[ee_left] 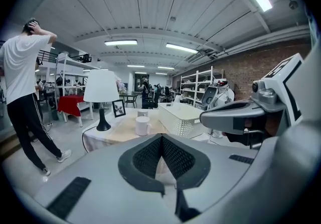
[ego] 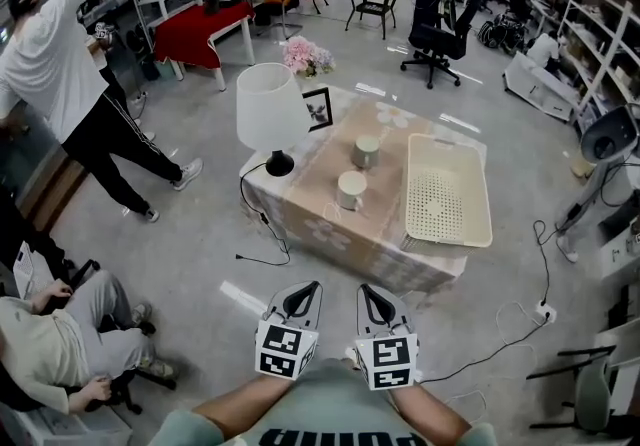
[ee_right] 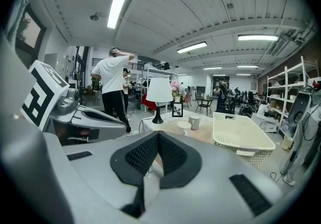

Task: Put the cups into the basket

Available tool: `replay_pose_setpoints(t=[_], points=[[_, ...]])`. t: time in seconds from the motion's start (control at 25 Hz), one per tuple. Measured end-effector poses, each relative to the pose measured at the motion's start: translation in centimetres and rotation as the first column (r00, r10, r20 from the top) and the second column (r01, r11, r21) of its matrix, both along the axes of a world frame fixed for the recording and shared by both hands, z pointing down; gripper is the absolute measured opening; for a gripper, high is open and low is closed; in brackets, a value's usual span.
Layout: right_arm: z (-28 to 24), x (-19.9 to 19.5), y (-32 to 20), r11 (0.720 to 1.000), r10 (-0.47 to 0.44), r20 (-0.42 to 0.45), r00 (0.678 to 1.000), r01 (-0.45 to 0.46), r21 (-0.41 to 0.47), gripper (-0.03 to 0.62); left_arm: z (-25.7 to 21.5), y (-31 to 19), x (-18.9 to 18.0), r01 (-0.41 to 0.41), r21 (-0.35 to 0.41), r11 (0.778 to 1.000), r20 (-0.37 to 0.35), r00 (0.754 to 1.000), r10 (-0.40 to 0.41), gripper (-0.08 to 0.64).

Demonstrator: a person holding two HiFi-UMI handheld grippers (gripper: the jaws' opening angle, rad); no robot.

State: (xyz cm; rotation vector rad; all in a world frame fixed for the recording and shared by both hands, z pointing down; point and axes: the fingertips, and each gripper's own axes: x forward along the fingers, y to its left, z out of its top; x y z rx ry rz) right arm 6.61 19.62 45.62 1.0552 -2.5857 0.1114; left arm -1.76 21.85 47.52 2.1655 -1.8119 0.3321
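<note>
Head view: the left gripper (ego: pixel 305 292) and the right gripper (ego: pixel 375 294) are held side by side at 6 o'clock in the picture, low and close to the body, with their marker cubes facing the camera. They point toward the bench (ego: pixel 320 206) at 12 o'clock and are well short of it. 2 bare forearms (ego: pixel 245 402) run up to them from the bottom edge. In the left gripper view the fingers (ee_left: pixel 148 155) are pressed together at their tips with nothing between them. The right gripper view shows the same for the right gripper's fingers (ee_right: pixel 173 155).

The bench carries a pale floral cloth. The near cup (ego: pixel 351 190) and the far cup (ego: pixel 366 151), both white, stand upright near its middle, apart from each other. The cream perforated basket (ego: pixel 447 196) lies at 3 o'clock from them and holds nothing. A white-shaded lamp (ego: pixel 270 109) stands at 10 o'clock from the cups, and a picture frame (ego: pixel 318 109) stands beside it.

The room is a workshop with a grey floor (ego: pixel 200 234). A person in a white shirt (ego: pixel 55 64) stands at 10 o'clock, and another person (ego: pixel 50 349) sits at 8 o'clock.
</note>
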Motion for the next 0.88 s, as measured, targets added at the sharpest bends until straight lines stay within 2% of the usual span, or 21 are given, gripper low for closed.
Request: replay_pose_setpoints(t=[0.24,0.48,0.88], points=[[0.4,1.9,0.0,1.000,-0.010,0.012,1.000,0.010,-0.004,0.012,0.1,0.4,1.7,0.012,-0.008,1.000,0.021,1.000,-0.012,0.005],[0.8,2.1,0.3,0.999,-0.021,0.024,0.999,0.022,-0.024,0.012,0.5,0.6,2.6,0.013,-0.025,1.000,0.023,1.000,-0.013,0.005],[1.7,1.8,-3.6,0.999,0.027,0.019,0.999,-0.026,-0.043,0.012,1.5,-4.4,2.7,-0.062,-0.020,0.998,0.017,0.998,0.062,0.005]])
